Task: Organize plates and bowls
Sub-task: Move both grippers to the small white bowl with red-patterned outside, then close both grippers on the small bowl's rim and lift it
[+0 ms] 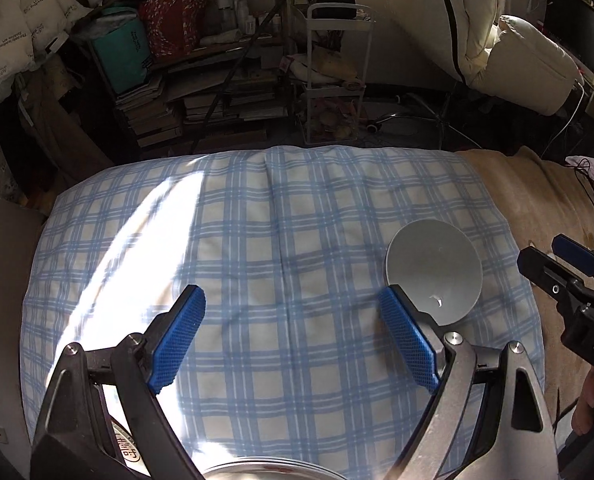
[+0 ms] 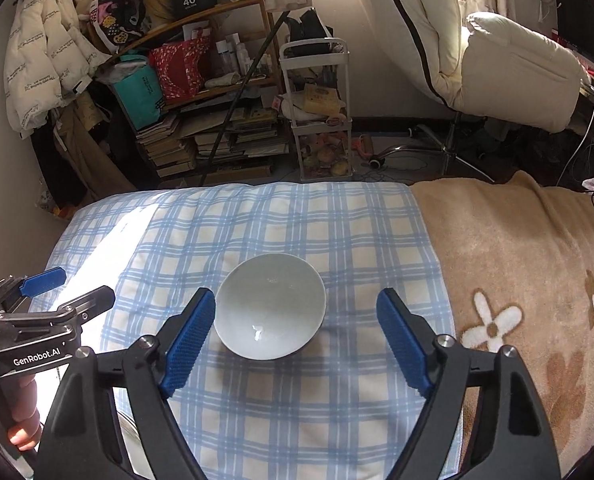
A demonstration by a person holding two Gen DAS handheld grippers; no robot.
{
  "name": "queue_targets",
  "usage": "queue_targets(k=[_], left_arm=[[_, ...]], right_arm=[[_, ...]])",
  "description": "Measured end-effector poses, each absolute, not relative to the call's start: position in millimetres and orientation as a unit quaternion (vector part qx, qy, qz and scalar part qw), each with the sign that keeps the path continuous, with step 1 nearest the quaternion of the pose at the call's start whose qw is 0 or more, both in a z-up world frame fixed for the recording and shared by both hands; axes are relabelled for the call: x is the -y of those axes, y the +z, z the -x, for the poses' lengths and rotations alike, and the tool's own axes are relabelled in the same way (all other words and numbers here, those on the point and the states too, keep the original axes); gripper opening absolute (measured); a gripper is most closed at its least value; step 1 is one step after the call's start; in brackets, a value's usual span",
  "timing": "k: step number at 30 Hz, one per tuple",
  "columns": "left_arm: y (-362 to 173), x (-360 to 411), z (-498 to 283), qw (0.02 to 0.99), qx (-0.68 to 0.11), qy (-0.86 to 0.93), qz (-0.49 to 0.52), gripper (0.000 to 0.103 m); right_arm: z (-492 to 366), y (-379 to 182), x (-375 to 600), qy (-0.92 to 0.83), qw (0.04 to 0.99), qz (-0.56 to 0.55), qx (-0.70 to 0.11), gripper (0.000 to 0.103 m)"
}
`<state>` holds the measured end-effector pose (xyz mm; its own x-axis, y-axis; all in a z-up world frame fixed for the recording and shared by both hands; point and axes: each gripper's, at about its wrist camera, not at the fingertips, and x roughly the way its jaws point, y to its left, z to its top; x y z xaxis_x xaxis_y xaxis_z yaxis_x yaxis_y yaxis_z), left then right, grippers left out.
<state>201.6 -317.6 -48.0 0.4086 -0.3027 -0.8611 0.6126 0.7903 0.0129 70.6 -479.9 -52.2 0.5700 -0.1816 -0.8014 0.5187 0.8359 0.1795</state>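
Observation:
A white bowl (image 2: 271, 306) sits upright on the blue checked cloth (image 2: 337, 220); it also shows in the left wrist view (image 1: 435, 270). My right gripper (image 2: 295, 312) is open and empty, hovering just before the bowl, whose left rim is near the left pad (image 2: 189, 340). My left gripper (image 1: 291, 312) is open and empty over bare cloth (image 1: 257, 220), left of the bowl. A shiny metal plate rim (image 1: 265, 472) peeks out at the bottom under the left gripper. The right gripper (image 1: 557, 264) shows at the right edge of the left view; the left gripper (image 2: 69, 286) shows at the left edge of the right view.
A beige flowered blanket (image 2: 517, 260) covers the bed to the right of the cloth. Beyond the bed's far edge stand a white trolley (image 2: 321, 120), cluttered shelves with books (image 2: 201, 136) and a chair with a cream coat (image 2: 513, 68).

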Motion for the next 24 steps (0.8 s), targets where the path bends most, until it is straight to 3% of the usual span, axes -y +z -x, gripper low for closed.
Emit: queue_targets(k=[4, 13, 16, 22, 24], left_arm=[[-65.0, 340.5, -210.3, 0.815, -0.481, -0.283, -0.157, 0.089], [-119.8, 379.8, -219.6, 0.783, -0.516, -0.291, -0.189, 0.088], [-133.5, 385.4, -221.7, 0.777, -0.525, -0.292, -0.191, 0.088], [-156.1, 394.0, -227.1, 0.748, -0.569, -0.305, -0.157, 0.052], [-160.5, 396.1, -226.0, 0.735, -0.584, -0.317, -0.136, 0.032]], right_arm=[[-76.2, -68.7, 494.8, -0.202, 0.853, -0.227, -0.425, 0.077], [-87.0, -119.7, 519.2, -0.187, 0.822, -0.281, -0.459, 0.058], [-92.7, -134.0, 521.1, -0.179, 0.814, -0.288, -0.471, 0.047], [-101.2, -155.9, 522.9, -0.164, 0.799, -0.305, -0.492, 0.026], [-101.9, -159.3, 522.8, -0.156, 0.798, -0.312, -0.492, 0.021]])
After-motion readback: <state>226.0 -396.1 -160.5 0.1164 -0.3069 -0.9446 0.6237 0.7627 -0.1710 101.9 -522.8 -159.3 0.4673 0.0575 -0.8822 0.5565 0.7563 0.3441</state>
